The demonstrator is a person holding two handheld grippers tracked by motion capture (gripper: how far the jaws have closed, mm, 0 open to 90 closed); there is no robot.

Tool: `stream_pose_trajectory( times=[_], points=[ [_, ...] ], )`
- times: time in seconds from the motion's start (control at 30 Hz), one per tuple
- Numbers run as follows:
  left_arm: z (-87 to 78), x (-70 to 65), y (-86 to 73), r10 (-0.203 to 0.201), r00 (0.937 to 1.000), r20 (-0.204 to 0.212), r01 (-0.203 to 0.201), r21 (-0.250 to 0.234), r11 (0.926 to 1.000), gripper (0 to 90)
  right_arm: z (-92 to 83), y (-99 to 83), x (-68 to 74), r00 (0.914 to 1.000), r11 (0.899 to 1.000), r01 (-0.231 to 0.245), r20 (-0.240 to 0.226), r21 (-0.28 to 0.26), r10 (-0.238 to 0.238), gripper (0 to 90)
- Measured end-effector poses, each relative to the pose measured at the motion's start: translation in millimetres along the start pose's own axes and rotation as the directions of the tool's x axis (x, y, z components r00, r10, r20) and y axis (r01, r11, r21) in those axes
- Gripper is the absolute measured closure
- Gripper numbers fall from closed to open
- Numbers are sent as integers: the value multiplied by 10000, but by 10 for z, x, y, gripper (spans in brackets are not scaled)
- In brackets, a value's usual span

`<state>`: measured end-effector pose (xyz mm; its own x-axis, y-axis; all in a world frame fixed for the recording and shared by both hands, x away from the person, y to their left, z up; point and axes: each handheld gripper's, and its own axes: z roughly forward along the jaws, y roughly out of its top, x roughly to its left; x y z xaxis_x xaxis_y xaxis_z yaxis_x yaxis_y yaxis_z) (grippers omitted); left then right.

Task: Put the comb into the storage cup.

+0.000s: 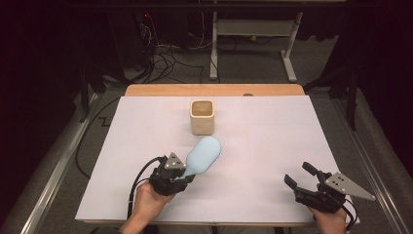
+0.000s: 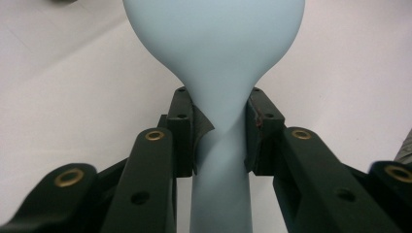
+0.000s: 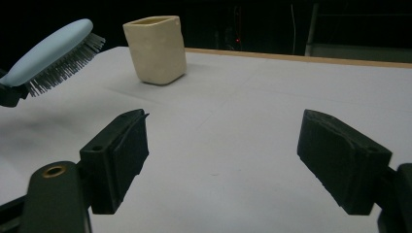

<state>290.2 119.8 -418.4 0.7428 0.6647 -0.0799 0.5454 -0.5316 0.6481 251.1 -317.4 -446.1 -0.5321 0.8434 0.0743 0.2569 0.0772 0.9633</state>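
Observation:
A pale blue hairbrush (image 1: 203, 154) is held off the white table cover, its head pointing toward a cream square cup (image 1: 202, 117) at the table's middle back. My left gripper (image 1: 182, 176) is shut on the brush's narrow handle (image 2: 221, 145), both pads pressing its sides. From the right gripper view the hairbrush (image 3: 53, 53) tilts upward at far left with its dark bristles facing down, and the cup (image 3: 155, 48) stands upright behind it. My right gripper (image 1: 299, 176) rests near the front right of the table, open, nothing between its fingers (image 3: 119, 155).
A white sheet (image 1: 272, 146) covers the wooden table, whose far edge (image 1: 214, 89) shows bare. Beyond it lie floor cables (image 1: 165, 58) and a white frame (image 1: 253, 34). A black cable (image 1: 139, 180) trails from the left gripper.

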Motion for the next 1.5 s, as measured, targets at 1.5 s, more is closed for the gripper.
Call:
stream_pose_trajectory(
  times=[1.5],
  points=[
    [110, -224, 198, 664, 9965, 500, -628, -706, 9955, 694, 517, 101, 554, 9787, 9980, 350, -2037, 524, -236, 164]
  ],
)
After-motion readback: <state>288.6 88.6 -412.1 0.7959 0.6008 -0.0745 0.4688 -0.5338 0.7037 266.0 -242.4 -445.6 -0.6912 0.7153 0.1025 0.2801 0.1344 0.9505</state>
